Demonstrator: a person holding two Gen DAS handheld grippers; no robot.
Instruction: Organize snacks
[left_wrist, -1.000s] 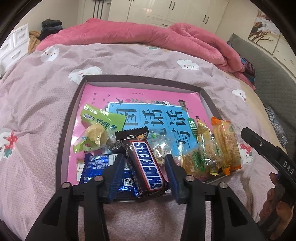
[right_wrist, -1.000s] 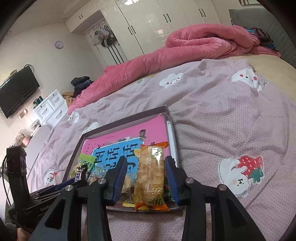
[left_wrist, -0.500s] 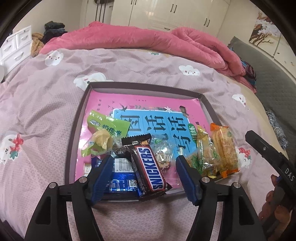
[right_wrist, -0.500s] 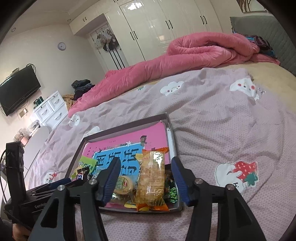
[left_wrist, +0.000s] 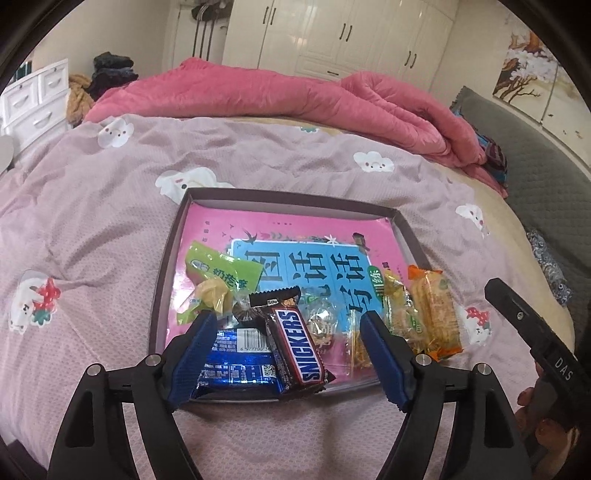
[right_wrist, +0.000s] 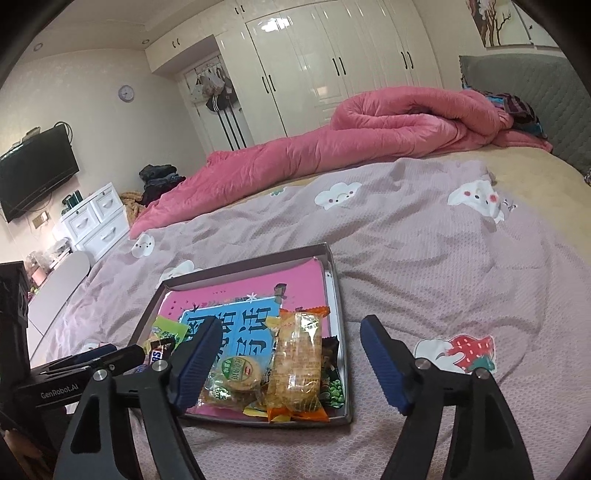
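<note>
A shallow grey tray (left_wrist: 168, 258) with a pink and blue book cover inside lies on the bed. Along its near edge lie a Snickers bar (left_wrist: 297, 341), a blue packet (left_wrist: 236, 363), a green packet (left_wrist: 221, 271), a clear candy bag (left_wrist: 321, 319) and orange-wrapped biscuit packs (left_wrist: 434, 314). My left gripper (left_wrist: 288, 354) is open and empty, above the Snickers bar and blue packet. My right gripper (right_wrist: 291, 362) is open and empty, above the orange biscuit pack (right_wrist: 297, 360) near the tray's (right_wrist: 338, 288) right corner.
A lilac bedspread (left_wrist: 92, 221) with cloud prints covers the bed. A rolled pink duvet (left_wrist: 295, 99) lies at the far side. A grey headboard (right_wrist: 528, 96) stands on the right. White drawers (right_wrist: 92, 221) and a wall television (right_wrist: 33, 173) are on the left.
Both grippers have opened wide and pulled back and up from the tray. The Snickers bar and the orange biscuit pack lie released in the tray.
</note>
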